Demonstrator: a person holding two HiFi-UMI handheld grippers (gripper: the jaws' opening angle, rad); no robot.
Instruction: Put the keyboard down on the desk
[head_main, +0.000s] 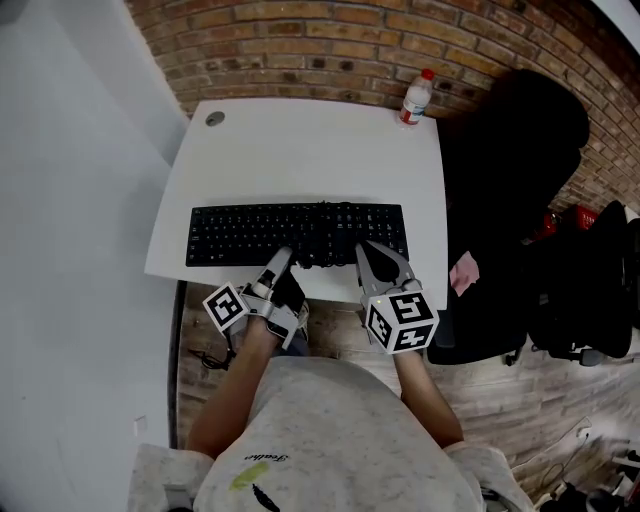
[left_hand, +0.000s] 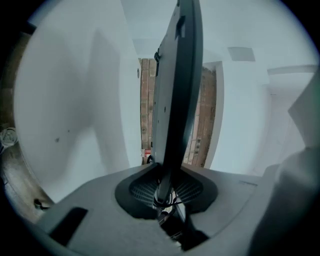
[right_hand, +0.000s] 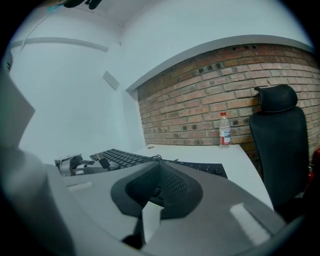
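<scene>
Since the keyboard (head_main: 297, 234) presumably has to land flat on the desk (head_main: 300, 150), the left hand-held gripper (head_main: 279, 258) pinches its near edge; the right hand-held gripper (head_main: 380, 258) looks pressed together alongside.

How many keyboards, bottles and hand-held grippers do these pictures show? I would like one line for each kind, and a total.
black keyboard: 1
plastic bottle: 1
hand-held gripper: 2 (left hand-held gripper, right hand-held gripper)
total: 4
</scene>
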